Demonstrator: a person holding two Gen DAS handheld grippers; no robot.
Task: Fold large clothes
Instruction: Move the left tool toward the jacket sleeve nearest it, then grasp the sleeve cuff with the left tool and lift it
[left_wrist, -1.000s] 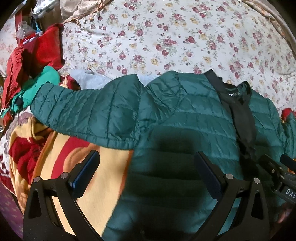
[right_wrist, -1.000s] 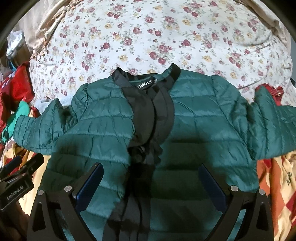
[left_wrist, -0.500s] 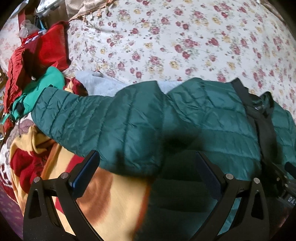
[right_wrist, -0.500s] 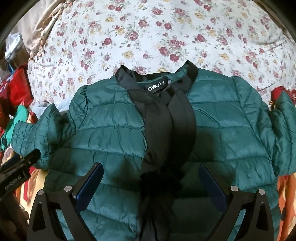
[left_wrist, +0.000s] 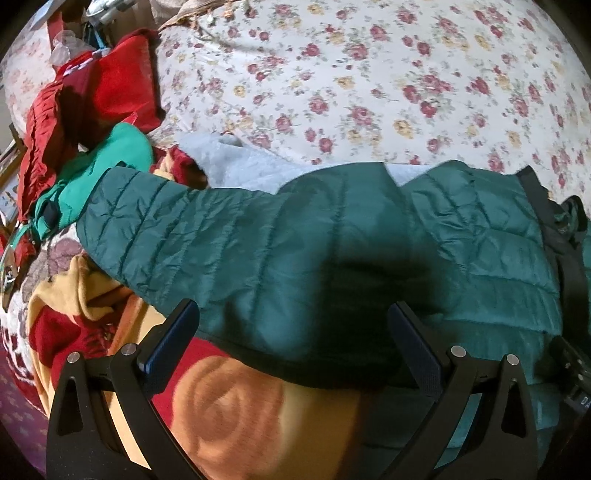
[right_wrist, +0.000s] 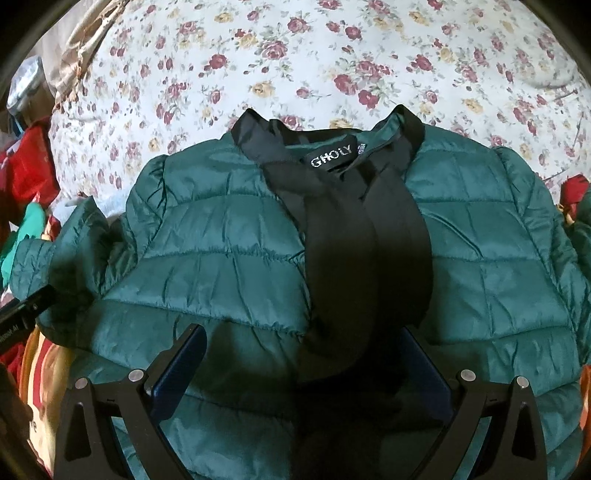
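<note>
Your left gripper (left_wrist: 291, 332) has its jaws spread wide with nothing between them, poised over the underside edge of the quilted sleeve (left_wrist: 192, 236) at the lower middle of the left wrist view. Your right gripper (right_wrist: 303, 354) is likewise spread wide and empty, straddling the black front placket (right_wrist: 369, 258) at the bottom centre of its view. Both sit over the dark green puffer jacket (right_wrist: 207, 258), which lies front-up on the floral bedsheet (right_wrist: 295, 55), collar toward the top of the frame, a "GHOLY" neck label (right_wrist: 331, 157) showing. The sleeve stretches toward the left of the left wrist view, across an orange and red blanket (left_wrist: 229, 413). Beyond its cuff, in the upper left, lie a bright green garment (left_wrist: 122, 155) and red clothes (left_wrist: 114, 92).
</note>
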